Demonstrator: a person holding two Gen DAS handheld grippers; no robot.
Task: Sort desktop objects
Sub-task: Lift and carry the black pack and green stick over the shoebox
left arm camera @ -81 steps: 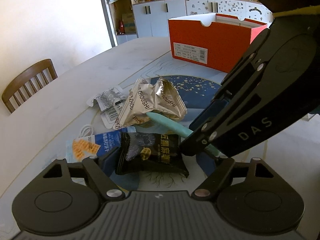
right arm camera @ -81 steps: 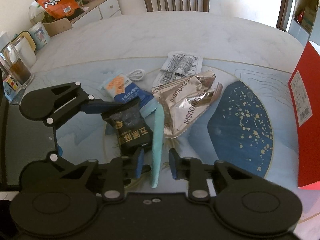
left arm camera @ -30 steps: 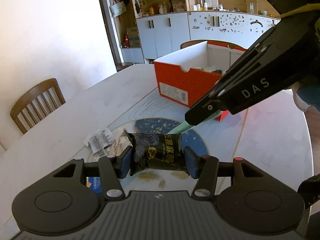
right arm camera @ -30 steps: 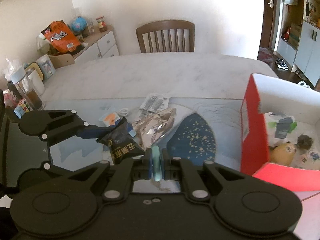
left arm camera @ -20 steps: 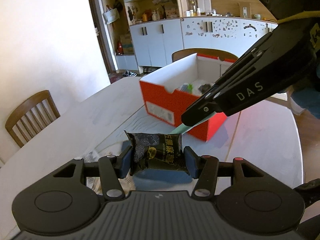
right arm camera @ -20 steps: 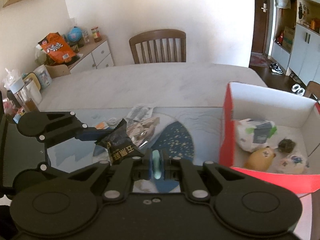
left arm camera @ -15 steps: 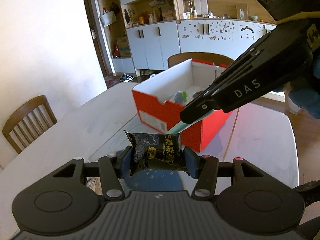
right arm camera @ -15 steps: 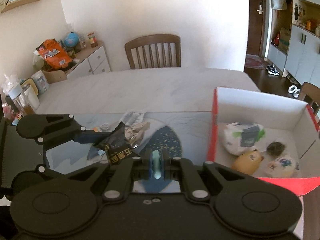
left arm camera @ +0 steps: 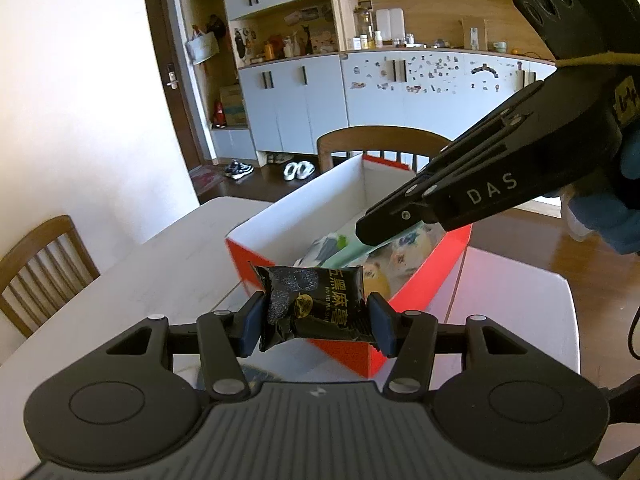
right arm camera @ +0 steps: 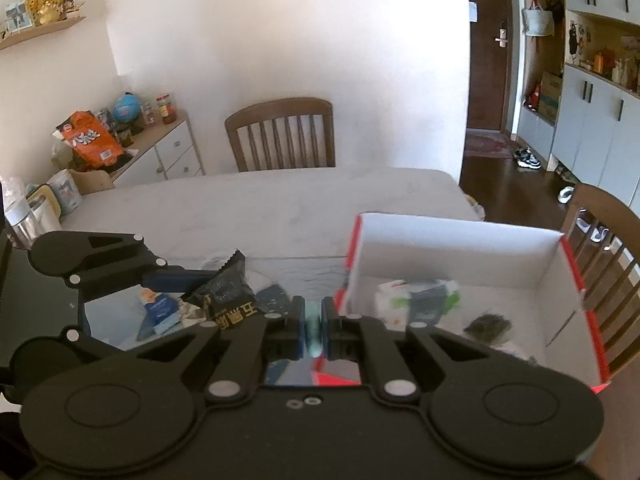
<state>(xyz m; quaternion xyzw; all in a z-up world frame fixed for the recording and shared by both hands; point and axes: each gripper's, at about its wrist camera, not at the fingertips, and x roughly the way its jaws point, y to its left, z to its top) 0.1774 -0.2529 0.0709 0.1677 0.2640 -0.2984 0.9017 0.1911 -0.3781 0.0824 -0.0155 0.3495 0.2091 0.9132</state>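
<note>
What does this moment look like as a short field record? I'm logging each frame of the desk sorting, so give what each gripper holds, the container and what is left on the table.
left gripper: shut on black snack packet
right gripper: shut on mint-green stick
container: red box, open top, white inside
box contents: several small items, including a white-and-green packet
left on table: blue packet and other wrappers, partly hidden
position: both grippers near the box's near end

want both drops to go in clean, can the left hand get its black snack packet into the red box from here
Probably yes: the red box is open-topped just ahead of the black snack packet, though the right gripper already hangs over it.
</note>
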